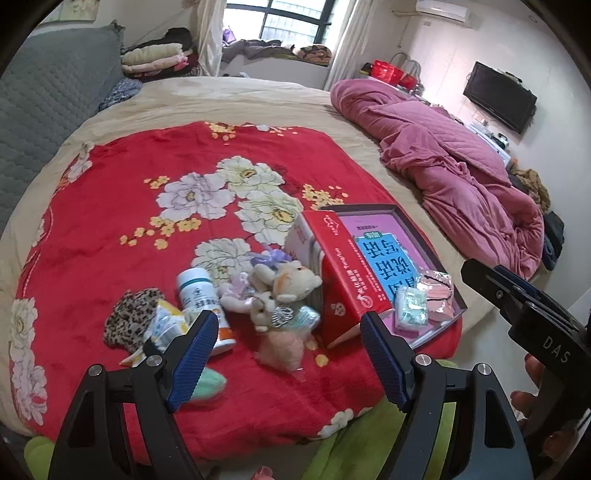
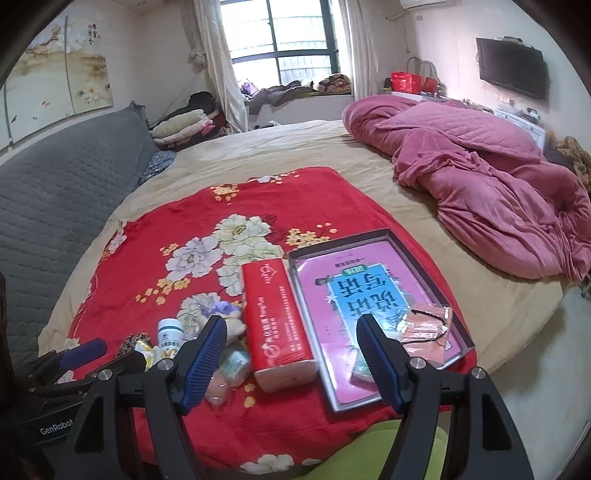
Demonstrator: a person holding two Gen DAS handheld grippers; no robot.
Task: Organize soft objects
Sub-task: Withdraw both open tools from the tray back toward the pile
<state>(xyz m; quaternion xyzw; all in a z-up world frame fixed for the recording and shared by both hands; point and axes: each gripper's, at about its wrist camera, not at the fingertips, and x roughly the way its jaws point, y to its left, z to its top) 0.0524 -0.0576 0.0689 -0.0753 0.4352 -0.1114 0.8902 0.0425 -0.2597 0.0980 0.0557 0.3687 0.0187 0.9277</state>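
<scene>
a lived-in home bedroom: large bed (image 2: 295,155) with beige sheet, crumpled pink quilt (image 2: 480,192), grey padded headboard (image 2: 66,192), curtained window (image 2: 280,40), wall-mounted television (image 2: 511,68), air conditioner (image 1: 441,9) and folded bedding (image 2: 181,127) stacked in the corner.

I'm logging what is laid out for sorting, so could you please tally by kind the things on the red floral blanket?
Plush toys: 2 (beige, pink)
Pill bottle: 1
Red carton: 1
Shallow tray: 1
Leopard-print cloth: 1
Yellow sachet: 1
Small packets in the tray: 2
Total: 9
</scene>
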